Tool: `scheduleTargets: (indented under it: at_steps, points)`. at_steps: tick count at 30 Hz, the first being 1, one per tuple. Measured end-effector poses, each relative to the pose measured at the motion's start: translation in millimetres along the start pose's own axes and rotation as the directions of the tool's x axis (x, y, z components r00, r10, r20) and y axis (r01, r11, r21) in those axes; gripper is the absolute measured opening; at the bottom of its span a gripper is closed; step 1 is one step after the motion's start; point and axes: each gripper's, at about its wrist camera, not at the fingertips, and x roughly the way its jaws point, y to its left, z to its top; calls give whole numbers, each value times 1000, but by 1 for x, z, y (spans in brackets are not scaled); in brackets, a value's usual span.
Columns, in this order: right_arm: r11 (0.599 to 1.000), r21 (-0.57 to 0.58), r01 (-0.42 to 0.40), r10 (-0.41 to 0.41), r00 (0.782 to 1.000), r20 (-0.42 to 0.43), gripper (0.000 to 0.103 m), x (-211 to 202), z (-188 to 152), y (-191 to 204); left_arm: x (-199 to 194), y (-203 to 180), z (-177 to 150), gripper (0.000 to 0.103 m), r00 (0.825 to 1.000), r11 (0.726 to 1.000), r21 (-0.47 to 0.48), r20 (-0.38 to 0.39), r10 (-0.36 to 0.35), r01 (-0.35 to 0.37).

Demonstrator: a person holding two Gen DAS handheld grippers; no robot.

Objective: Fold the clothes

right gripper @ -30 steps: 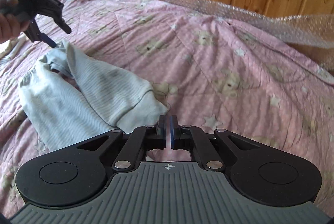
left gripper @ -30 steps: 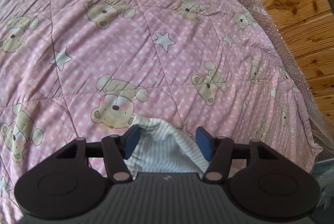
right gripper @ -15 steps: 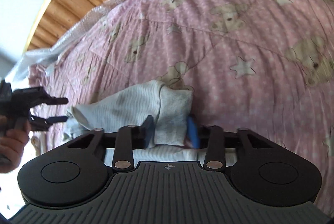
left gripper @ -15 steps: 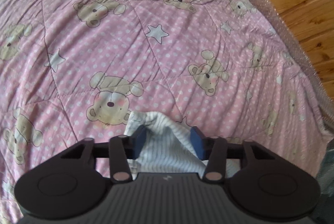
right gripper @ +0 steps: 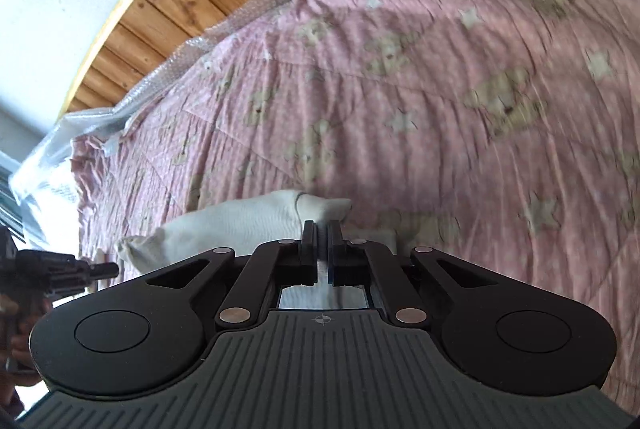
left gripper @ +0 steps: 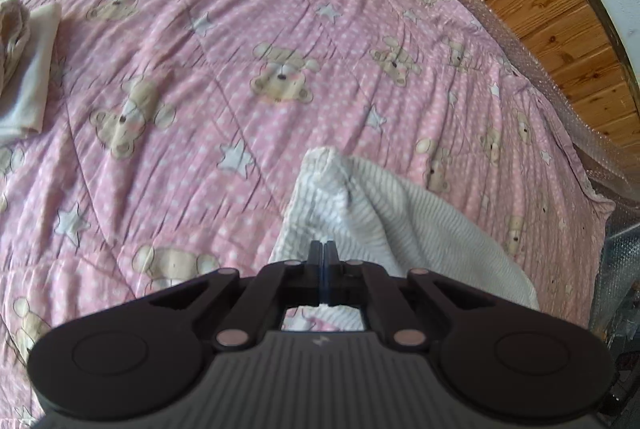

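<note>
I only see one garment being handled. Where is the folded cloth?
In the left wrist view, the folded cloth lies at the far left edge on the pink quilt, well apart from the striped garment.

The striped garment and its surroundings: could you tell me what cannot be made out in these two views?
- Striped garment, left wrist view: its near end is hidden behind the left gripper.
- Same garment, right wrist view: its type is unclear; the right gripper covers the pinched part.
- Pink quilt, right wrist view: the print is motion-blurred.
- Folded cloth, left wrist view: cut off by the left edge.
</note>
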Motion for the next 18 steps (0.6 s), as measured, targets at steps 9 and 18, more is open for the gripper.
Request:
scheduleTargets:
  at_steps: [9, 18]
  points:
    - [999, 37, 12, -11, 999, -33, 16, 15, -19, -6, -9, 14, 8, 47, 988, 996, -47, 143, -65, 72]
    - [998, 54, -11, 11, 1000, -4, 29, 18, -21, 4, 21, -7, 31, 24, 987, 989, -86, 120, -110, 121]
